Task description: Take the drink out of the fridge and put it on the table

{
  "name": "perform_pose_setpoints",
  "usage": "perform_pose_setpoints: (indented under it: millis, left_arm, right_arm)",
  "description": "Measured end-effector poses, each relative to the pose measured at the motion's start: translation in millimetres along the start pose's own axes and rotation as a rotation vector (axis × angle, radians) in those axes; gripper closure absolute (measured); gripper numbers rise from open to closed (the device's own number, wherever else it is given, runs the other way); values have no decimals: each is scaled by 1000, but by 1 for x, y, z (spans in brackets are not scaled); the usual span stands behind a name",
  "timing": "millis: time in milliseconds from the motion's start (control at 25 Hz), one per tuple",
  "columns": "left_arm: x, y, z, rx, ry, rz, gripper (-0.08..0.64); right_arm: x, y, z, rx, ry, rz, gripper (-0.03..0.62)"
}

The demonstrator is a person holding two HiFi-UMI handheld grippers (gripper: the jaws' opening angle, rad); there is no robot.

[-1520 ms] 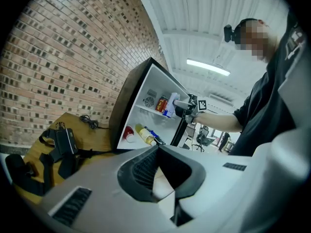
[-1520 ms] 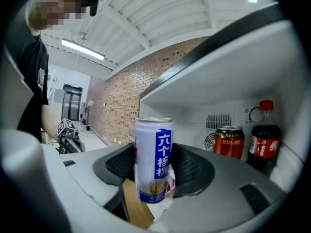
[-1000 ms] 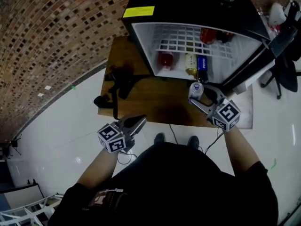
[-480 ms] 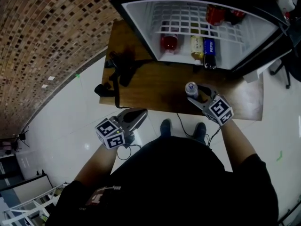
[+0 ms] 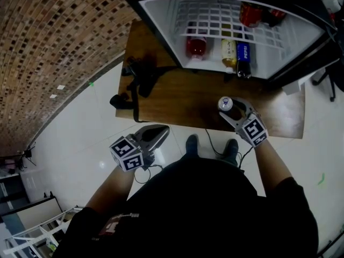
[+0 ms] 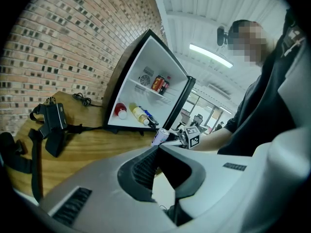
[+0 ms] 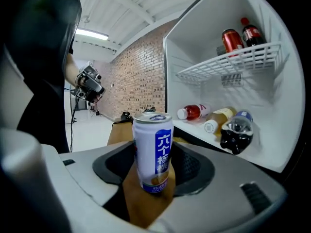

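Nearest: the left gripper [image 5: 161, 130] hangs off the table's near-left corner, over the pale floor [image 5: 80, 138], with its jaws together and nothing in them. A dark cable [image 5: 212, 142] drops from the near edge beside the person's shoes [image 5: 191, 143].

Right gripper [image 5: 232, 110] is over the near edge of the wooden table [image 5: 183, 101], toward the right, its jaws clamped on a white-and-blue can [image 7: 153, 144]. The can is upright with its top up. Whether its base touches the wood cannot be told.

Left edge of the table: a black strapped device [image 5: 141, 77] with a trailing lead, well apart from the can.

Far side: an open fridge [image 5: 161, 34] stands on the table, its door [image 5: 317, 47] swung out to the right. On its floor lie a red bottle [image 5: 196, 46], a yellow bottle [image 5: 229, 51] and a blue-labelled bottle [image 5: 243, 55], side by side. On the wire shelf [image 5: 215, 20] above them are a red can [image 5: 250, 14] and a dark bottle [image 5: 273, 16]. A brick wall [image 5: 54, 36] stands to the left.
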State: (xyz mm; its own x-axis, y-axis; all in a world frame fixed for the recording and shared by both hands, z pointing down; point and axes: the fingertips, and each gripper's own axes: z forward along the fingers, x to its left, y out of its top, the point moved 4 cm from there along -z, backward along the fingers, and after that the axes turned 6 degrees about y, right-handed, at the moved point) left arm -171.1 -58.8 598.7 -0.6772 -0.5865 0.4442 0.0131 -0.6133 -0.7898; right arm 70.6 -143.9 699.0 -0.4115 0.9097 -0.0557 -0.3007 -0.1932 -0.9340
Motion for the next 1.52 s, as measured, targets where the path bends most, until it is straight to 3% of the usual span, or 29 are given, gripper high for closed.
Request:
perform_pose_setpoints:
  millis: [200,320,360,440,600,720,960,1280,1520]
  left_arm:
    - [1,1,1,-9,-4,3,568]
    - [-5,8,6,-28,-15,-5,568]
    - [-6,11,8,-36,-18,-4,568]
    - [-9,15,11,-50,-25,5,568]
    - [-17,19,16,-75,-47,20,568]
    - [-21,27,24,-104,-58,26,568]
    - [-32,36,37,-153,-73,13,568]
    - [-38,48,43,-174,-91,37,568]
    - [-32,50,40,-175,-78,54,568]
  right_arm:
    - [2,0,-4,44,-3,-26,318]
    - [4,6,-11,67,3,-18,213]
    - [4,6,-17,70,2,-7,212]
    - [5,3,-38,71,-9,52,212]
    - [7,-7,-105,37,-68,266,214]
    - [15,-7,-150,28,-73,335,281]
    - [17,17,-206,-135,-153,496,600]
    - [3,50,-219,-212,-139,458,600]
    - [-1,56,-206,-168,-108,383,601]
